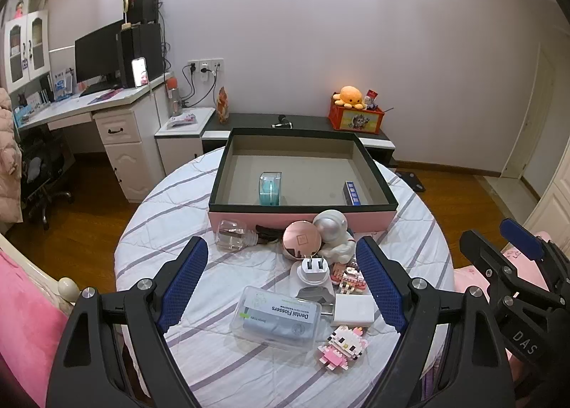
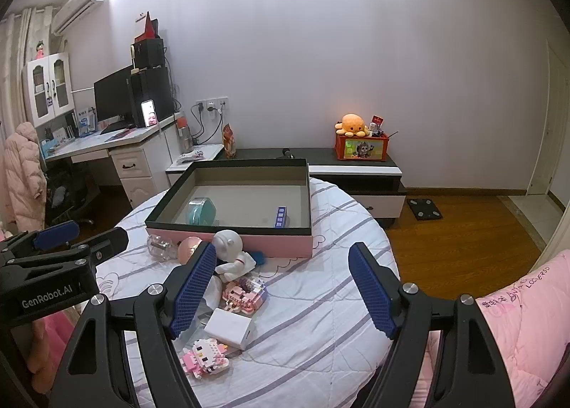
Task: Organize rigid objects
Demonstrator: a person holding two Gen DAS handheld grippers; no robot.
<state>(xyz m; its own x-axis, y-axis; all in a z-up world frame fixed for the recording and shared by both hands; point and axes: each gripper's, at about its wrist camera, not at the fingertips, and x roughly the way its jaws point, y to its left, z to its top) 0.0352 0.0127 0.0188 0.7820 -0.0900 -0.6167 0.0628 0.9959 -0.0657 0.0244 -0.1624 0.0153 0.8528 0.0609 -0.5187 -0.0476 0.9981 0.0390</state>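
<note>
A round bench under a striped white cloth fills the lower middle of both views, with a shallow pink box with a dark rim sitting at its far side, in the centre of the frame. Inside the box, a teal clear-cased item stands toward the left and a small blue box lies against the right wall. Just in front of the box's pink wall are a clear glass bottle on its side, a rose-gold round compact and a white astronaut figure, the last two touching. Lower in the frame lie a white plug adapter, a clear Dental Flossers case, a white charger block, a pink brick-built toy and a pink-and-white brick cat figure. The left gripper hovers over this cluster with its jaws spread wide and nothing between them. The right gripper, at the lower right of the left wrist view, likewise has its jaws spread and empty, over bare cloth to the right of the toys.
</note>
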